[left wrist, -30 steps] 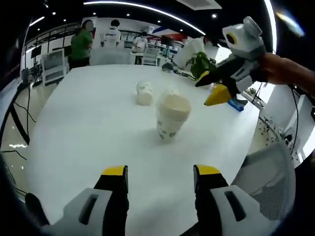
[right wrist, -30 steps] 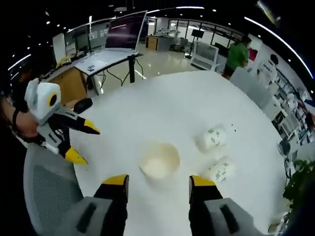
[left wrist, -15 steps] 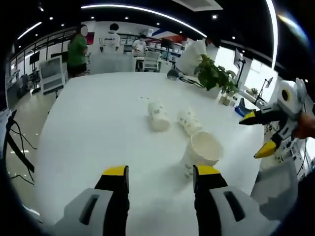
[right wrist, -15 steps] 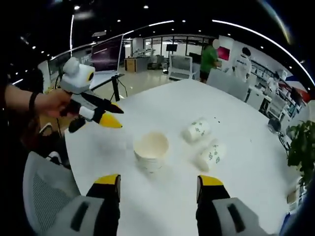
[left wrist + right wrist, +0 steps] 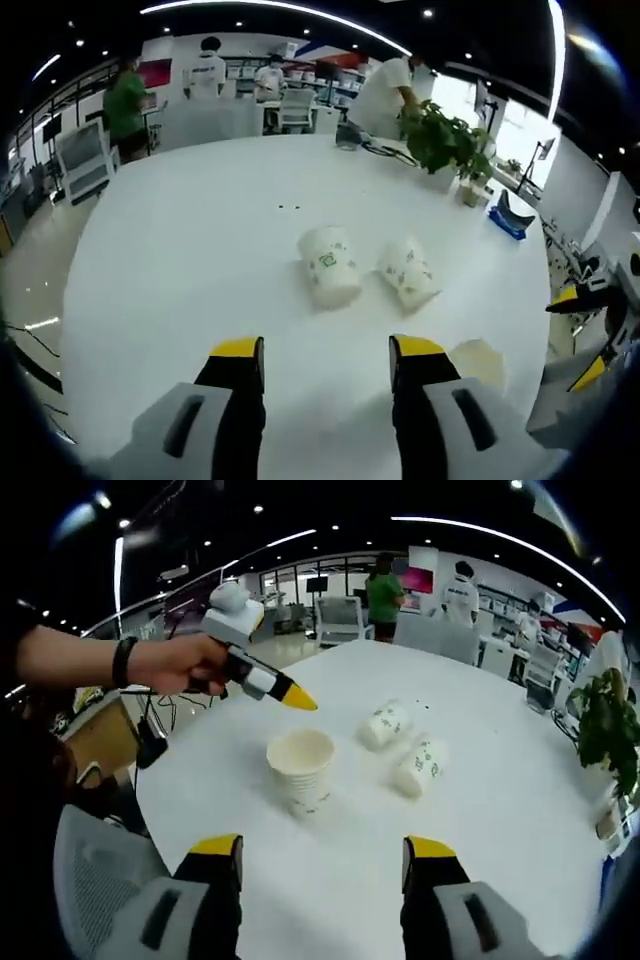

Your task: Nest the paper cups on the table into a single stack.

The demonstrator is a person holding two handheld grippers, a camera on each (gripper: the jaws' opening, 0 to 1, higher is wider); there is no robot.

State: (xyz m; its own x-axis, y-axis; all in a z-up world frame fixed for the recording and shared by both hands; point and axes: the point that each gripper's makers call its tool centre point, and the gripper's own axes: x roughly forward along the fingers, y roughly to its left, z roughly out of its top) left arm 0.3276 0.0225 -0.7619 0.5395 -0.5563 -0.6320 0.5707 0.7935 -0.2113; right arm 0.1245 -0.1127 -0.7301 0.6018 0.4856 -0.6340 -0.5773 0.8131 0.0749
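Observation:
Two white printed paper cups lie on their sides, side by side, on the round white table (image 5: 180,230): one cup (image 5: 330,265) on the left, the other (image 5: 407,272) on the right. A third cup (image 5: 480,360) stands upright, half hidden behind my left gripper's (image 5: 327,350) right jaw. My left gripper is open with nothing between its jaws. In the right gripper view the upright cup (image 5: 300,770) stands ahead of my open right gripper (image 5: 322,846), with the lying cups (image 5: 385,723) (image 5: 420,763) beyond it. The left gripper (image 5: 295,696), held by a hand, hovers above and behind the upright cup. The right gripper (image 5: 578,335) shows at the table's right edge.
A potted plant (image 5: 440,140) and a blue object (image 5: 510,215) sit near the table's far right edge. A grey mesh chair (image 5: 95,880) stands by the near edge. Several people stand by desks beyond the table.
Both views have swung with the hands. The left gripper view now faces the two lying cups, the upright cup at its lower right. The left gripper sits closer above the upright cup. The cups stayed put.

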